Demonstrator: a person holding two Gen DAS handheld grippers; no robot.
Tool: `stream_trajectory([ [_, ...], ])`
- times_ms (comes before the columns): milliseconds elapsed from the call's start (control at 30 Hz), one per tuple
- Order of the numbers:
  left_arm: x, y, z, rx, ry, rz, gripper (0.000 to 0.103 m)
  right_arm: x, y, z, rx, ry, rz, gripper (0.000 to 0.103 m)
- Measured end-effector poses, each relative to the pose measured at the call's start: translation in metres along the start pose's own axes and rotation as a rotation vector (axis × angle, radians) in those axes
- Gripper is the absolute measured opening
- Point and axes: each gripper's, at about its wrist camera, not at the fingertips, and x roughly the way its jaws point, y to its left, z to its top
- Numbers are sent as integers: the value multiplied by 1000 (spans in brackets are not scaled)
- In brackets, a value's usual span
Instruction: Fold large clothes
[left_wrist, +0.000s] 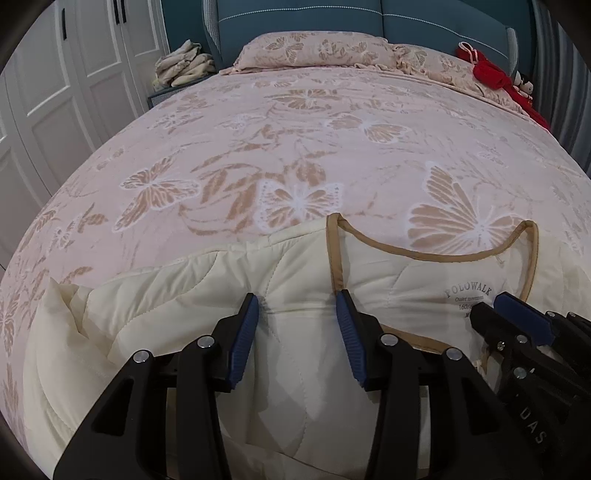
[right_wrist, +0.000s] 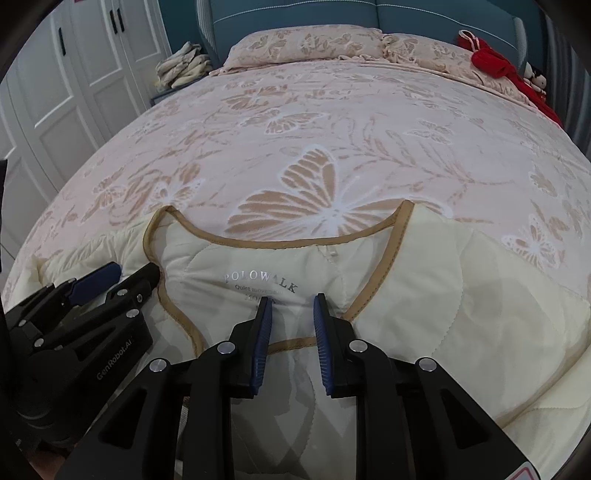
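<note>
Lying flat: cream quilted jacket (right_wrist: 424, 295), tan-trimmed neckline | both jaws parted, empty, over collar

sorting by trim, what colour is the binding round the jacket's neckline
Tan, on a cream quilted jacket; the binding shows best in the right wrist view.

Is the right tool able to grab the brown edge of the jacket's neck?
Probably yes. The right tool is open, right over the cream jacket, and the brown neck edge runs between its fingers with nothing covering it. The left tool sits off to the side.
</note>
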Motion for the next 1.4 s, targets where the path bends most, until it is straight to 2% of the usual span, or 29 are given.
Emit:
stream_trajectory([
  [100,0,0,0,-4,-8,12,46,-2,-5,0,29,-15,6,12],
  [167,-3,2,0,-20,-15,29,54,-5,-8,-1,50,-29,-2,9],
  [233,-10,8,-2,-50,-25,54,62,-18,-13,-3,89,-76,-66,8],
  [267,-16,12,-4,-72,-35,73,65,-28,-15,-6,113,-114,-105,11],
  [300,-25,18,-8,-99,-49,99,65,-46,-19,-11,150,-177,-150,21],
  [333,-43,30,-13,-151,-80,128,67,-74,-28,-21,219,-261,-205,24],
  [367,-60,43,-19,-201,-112,118,72,-95,-37,-30,277,-291,-193,32],
  [400,-87,63,-29,-267,-153,54,77,-114,-45,-40,316,-293,-141,33],
  [433,-104,77,-37,-292,-169,12,88,-134,-50,-51,322,-287,-78,33],
  [467,-129,95,-51,-298,-177,-22,90,-153,-53,-62,301,-282,-43,37],
  [533,-166,123,-77,-253,-157,-39,91,-208,-54,-101,206,-287,-46,55],
  [567,-188,141,-99,-210,-126,-37,93,-231,-55,-121,171,-291,-49,70],
  [600,-204,157,-119,-178,-91,-35,93,-251,-57,-140,145,-289,-48,76],
  [667,-229,187,-162,-161,-16,-47,94,-295,-68,-197,99,-225,-62,78],
  [733,-249,216,-206,-196,76,-64,94,-328,-82,-251,119,-123,-85,78],
  [833,-280,256,-273,-339,169,-118,94,-365,-107,-320,250,-25,-65,78],
  [967,-296,276,-322,-522,214,-201,94,-387,-134,-383,462,8,-46,79],
  [1067,-301,264,-327,-547,181,-222,94,-384,-145,-403,560,9,1,79],
  [1133,-295,252,-325,-549,188,-248,94,-377,-146,-410,613,8,35,79],
  [1233,-287,241,-321,-557,185,-254,94,-370,-147,-405,662,-19,78,79],
  [1300,-279,232,-314,-576,194,-295,91,-366,-148,-399,692,-36,96,79],
  [1333,-277,228,-313,-588,205,-310,82,-363,-148,-395,713,-49,97,79],
  [1367,-275,225,-312,-593,213,-319,66,-359,-147,-391,725,-51,94,77],
  [1400,-272,221,-309,-594,234,-310,59,-357,-146,-389,734,-50,87,69],
])
